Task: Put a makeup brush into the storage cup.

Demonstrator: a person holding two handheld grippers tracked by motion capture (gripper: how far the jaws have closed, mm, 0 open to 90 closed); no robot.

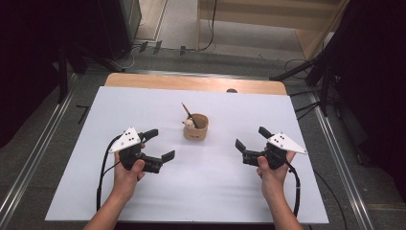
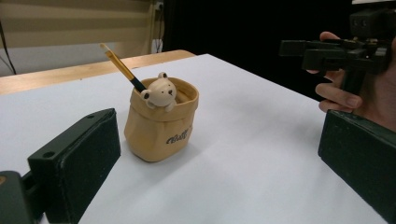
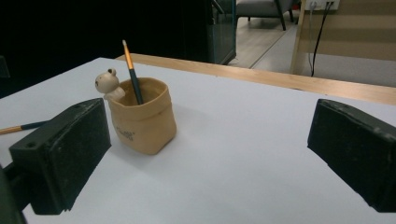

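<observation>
A tan pouch-shaped pen holder with a small bear figure on its rim stands in the middle of the white table top. One pencil leans inside it. My left gripper is held open to the holder's left, nothing between its jaws. To the holder's right my right gripper is also open and empty. The left gripper view has the holder ahead of the open left gripper, with the right gripper farther off. From the open right gripper, the holder is ahead and a second pencil lies flat at far left.
A bare wooden strip runs along the table's far edge. Beyond it are floor cables and dark stand legs at the right. A metal rail runs along the floor on the left, and black curtains close both sides.
</observation>
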